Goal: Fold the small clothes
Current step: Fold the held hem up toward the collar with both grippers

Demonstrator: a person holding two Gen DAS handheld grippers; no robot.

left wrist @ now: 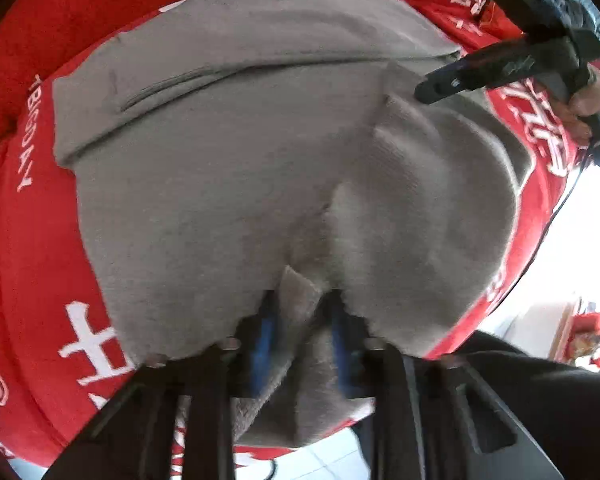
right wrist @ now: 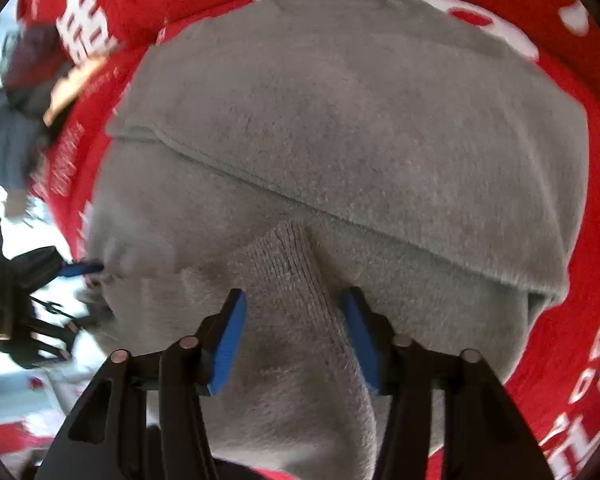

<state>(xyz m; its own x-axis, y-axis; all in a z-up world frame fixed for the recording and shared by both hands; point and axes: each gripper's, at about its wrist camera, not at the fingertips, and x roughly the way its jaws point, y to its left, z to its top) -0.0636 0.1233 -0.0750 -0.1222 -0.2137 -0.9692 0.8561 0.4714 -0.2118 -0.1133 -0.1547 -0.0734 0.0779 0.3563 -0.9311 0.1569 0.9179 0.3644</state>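
The grey knitted garment (left wrist: pixel 228 168) lies spread on a red cloth with white characters (left wrist: pixel 32 240), which covers the surface under it. It takes most of the cloth's middle, and its near part reaches over the near edge of the cloth. One layer is already laid over another, with a long hem line crossing it, so I judge the folding is partly done.

The left gripper (left wrist: pixel 302 312) pinches a bunch of the grey fabric at the near edge; the blue pads are pressed onto a raised fold between them. This grip probably serves to lift or carry that edge over.

The right gripper (right wrist: pixel 294 320) is at the garment's right side. Its blue pads (right wrist: pixel 230 344) stand apart, with a ribbed cuff (right wrist: pixel 288 264) lying between them, not yet squeezed. I think it is placed so to catch the cuff. In the left view its fingers point at the same fabric ridge.
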